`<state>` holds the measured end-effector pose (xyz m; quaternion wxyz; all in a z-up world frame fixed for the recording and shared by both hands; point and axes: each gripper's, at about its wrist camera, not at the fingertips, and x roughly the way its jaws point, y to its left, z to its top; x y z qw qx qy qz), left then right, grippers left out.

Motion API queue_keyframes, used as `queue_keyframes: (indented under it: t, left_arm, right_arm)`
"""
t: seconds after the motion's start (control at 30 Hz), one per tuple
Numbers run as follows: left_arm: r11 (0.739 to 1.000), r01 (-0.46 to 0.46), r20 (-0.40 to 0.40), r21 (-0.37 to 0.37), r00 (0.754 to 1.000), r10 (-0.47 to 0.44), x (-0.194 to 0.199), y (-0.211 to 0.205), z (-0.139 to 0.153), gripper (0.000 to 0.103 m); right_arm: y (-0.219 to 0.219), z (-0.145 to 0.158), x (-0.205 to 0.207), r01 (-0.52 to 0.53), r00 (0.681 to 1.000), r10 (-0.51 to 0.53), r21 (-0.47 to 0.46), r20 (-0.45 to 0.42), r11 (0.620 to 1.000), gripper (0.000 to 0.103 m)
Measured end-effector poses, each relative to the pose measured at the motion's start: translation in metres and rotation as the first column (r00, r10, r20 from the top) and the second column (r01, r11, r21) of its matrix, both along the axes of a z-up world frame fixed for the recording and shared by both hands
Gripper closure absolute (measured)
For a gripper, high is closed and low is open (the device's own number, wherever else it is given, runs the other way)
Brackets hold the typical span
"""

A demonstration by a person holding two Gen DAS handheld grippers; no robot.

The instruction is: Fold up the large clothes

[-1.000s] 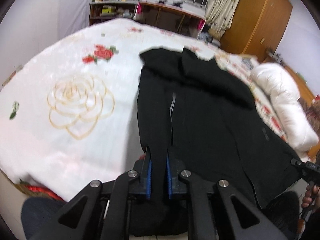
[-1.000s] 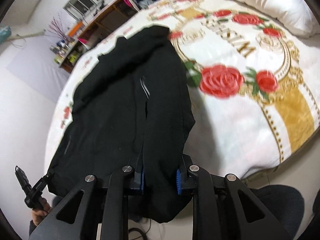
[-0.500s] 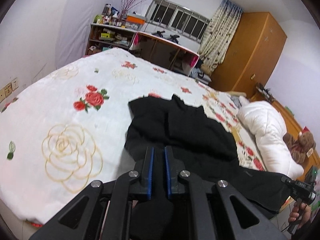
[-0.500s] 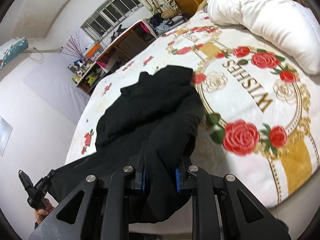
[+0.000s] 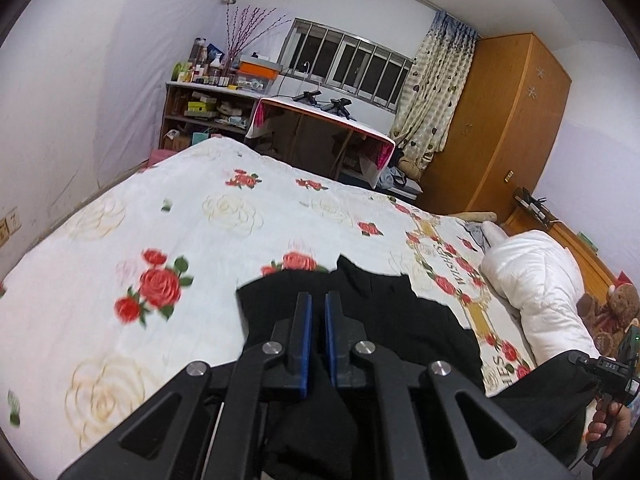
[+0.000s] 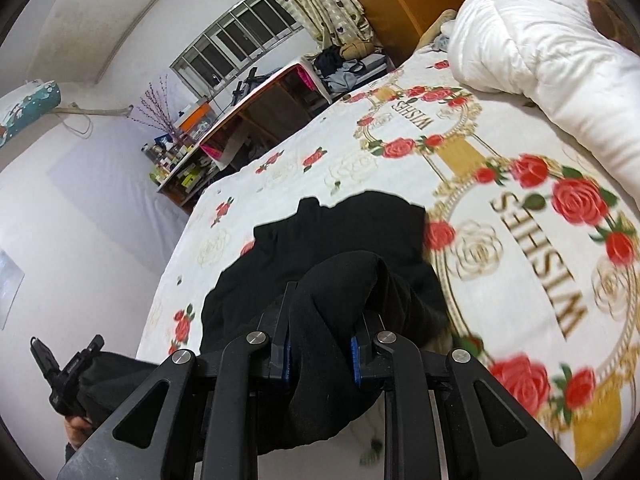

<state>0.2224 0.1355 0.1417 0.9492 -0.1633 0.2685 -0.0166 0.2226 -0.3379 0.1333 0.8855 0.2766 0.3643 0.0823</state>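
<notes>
A large black garment lies on the bed with a white rose-print cover. My left gripper is shut on the garment's near hem and holds it lifted above the bed. My right gripper is shut on a thick bunch of the same garment, which drapes over and between its fingers. The far half of the garment rests flat on the bed. Each gripper shows at the edge of the other's view: the right one in the left wrist view, the left one in the right wrist view.
A white duvet lies bunched at the head of the bed, with a teddy bear beside it. A desk, cluttered shelves and a wooden wardrobe stand beyond the far side of the bed.
Both grippers have risen and moved forward over the bed with the garment's near edge, so the near half is carried toward the far half. Both stay shut on it.
</notes>
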Motion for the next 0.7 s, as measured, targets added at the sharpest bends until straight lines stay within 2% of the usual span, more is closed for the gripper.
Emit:
queue_keyframes:
  t: [0.17, 0.37, 0.5, 0.7]
  left_arm:
    - [1.0, -0.011, -0.027, 0.004, 1.0, 0.011, 0.061, 0.001, -0.009, 0.096]
    - [0.999, -0.03, -0.104, 0.027, 0.994, 0.033, 0.129, 0.0, -0.039, 0.096]
    - [0.998, -0.032, -0.151, 0.056, 0.988, 0.04, 0.169, -0.002, -0.064, 0.096]
    - [0.996, -0.025, -0.222, 0.088, 0.974, 0.044, 0.225, -0.002, -0.112, 0.096]
  right_arm:
    - [0.004, -0.009, 0.063, 0.0, 1.0, -0.001, -0.011, -0.03, 1.0, 0.083]
    - [0.012, -0.033, 0.13, -0.016, 0.995, 0.013, -0.027, -0.103, 1.0, 0.082]
    - [0.015, -0.062, 0.176, -0.023, 0.984, 0.018, -0.031, -0.175, 0.999, 0.082]
    - [0.022, -0.114, 0.224, -0.033, 0.967, 0.024, -0.033, -0.254, 0.999, 0.08]
